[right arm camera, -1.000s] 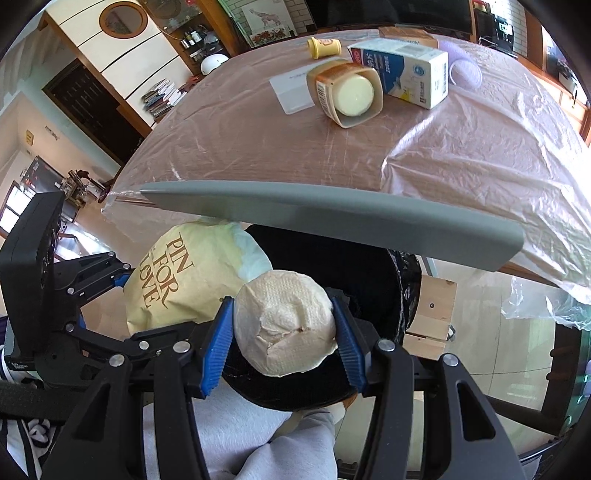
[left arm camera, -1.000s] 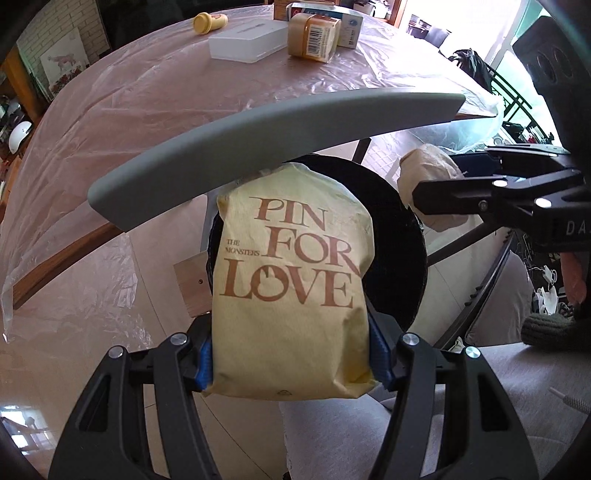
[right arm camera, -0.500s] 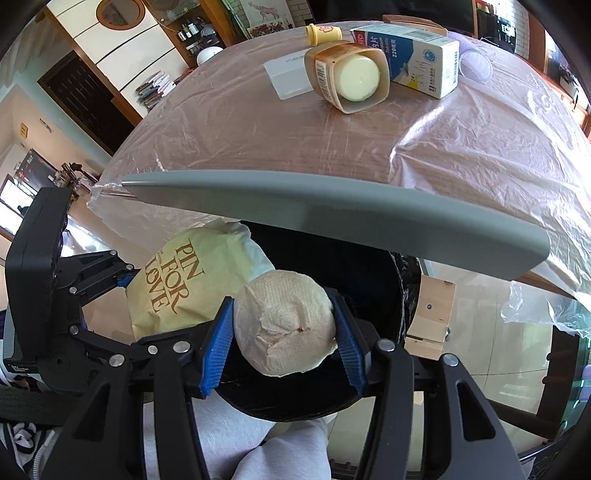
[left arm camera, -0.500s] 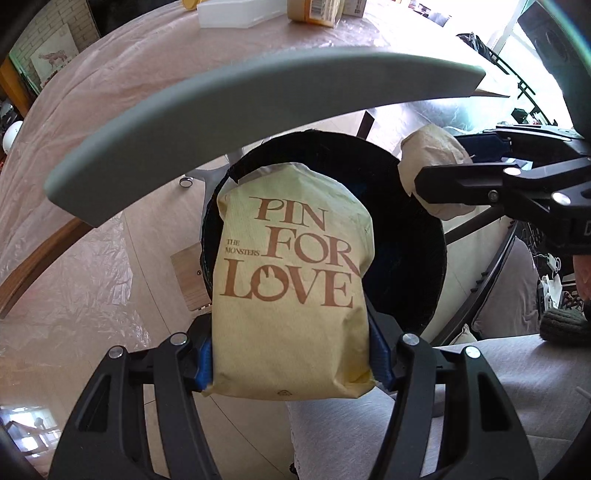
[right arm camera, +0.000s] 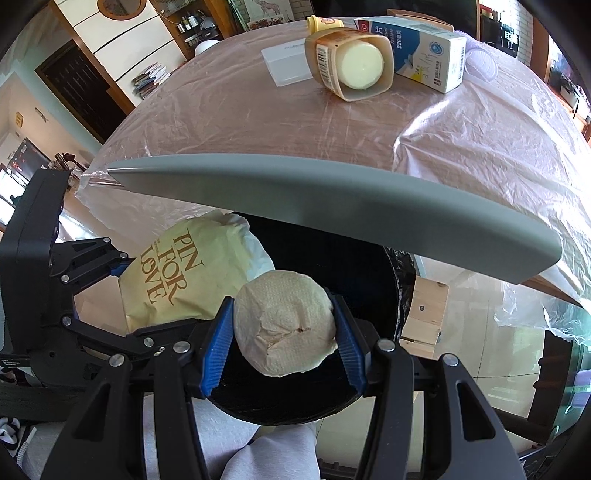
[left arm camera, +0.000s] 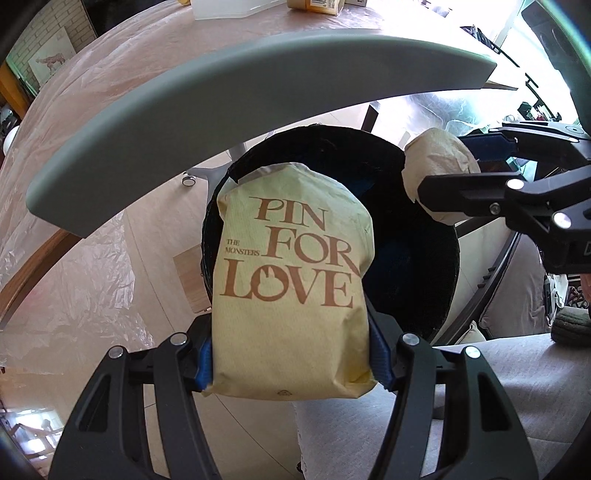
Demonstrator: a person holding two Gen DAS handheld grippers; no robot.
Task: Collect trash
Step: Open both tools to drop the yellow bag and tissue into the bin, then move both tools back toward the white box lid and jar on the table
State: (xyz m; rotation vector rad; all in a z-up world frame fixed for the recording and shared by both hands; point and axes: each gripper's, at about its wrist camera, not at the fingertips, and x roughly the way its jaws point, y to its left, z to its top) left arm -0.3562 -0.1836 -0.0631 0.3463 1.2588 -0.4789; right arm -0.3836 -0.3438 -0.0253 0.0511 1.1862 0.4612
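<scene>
My left gripper (left arm camera: 291, 365) is shut on a yellow paper bag (left arm camera: 291, 288) printed "PIN FOR LOVE", held over the open black-lined trash bin (left arm camera: 417, 266). My right gripper (right arm camera: 284, 339) is shut on a crumpled beige paper ball (right arm camera: 284, 325), also over the bin (right arm camera: 332, 273). The bin's grey lid (left arm camera: 229, 92) stands raised behind it, and shows in the right wrist view (right arm camera: 351, 199) too. The bag (right arm camera: 184, 277) and left gripper (right arm camera: 96, 273) show at the left of the right wrist view. The paper ball (left arm camera: 436, 166) and right gripper (left arm camera: 476, 166) show at the right of the left wrist view.
Beyond the lid is a plastic-covered table (right arm camera: 258, 122) with a tipped tan cup (right arm camera: 351, 70), a milk carton (right arm camera: 421, 51), a white flat box (right arm camera: 288, 62) and a small yellow bottle (right arm camera: 321, 24). A wooden block (right arm camera: 424, 314) sits by the bin. My grey-trousered leg (left arm camera: 424, 410) is below.
Both grippers have moved forward and lower over the bin opening with their loads. The lid and bin loom larger; the table items have slid up in the views.
</scene>
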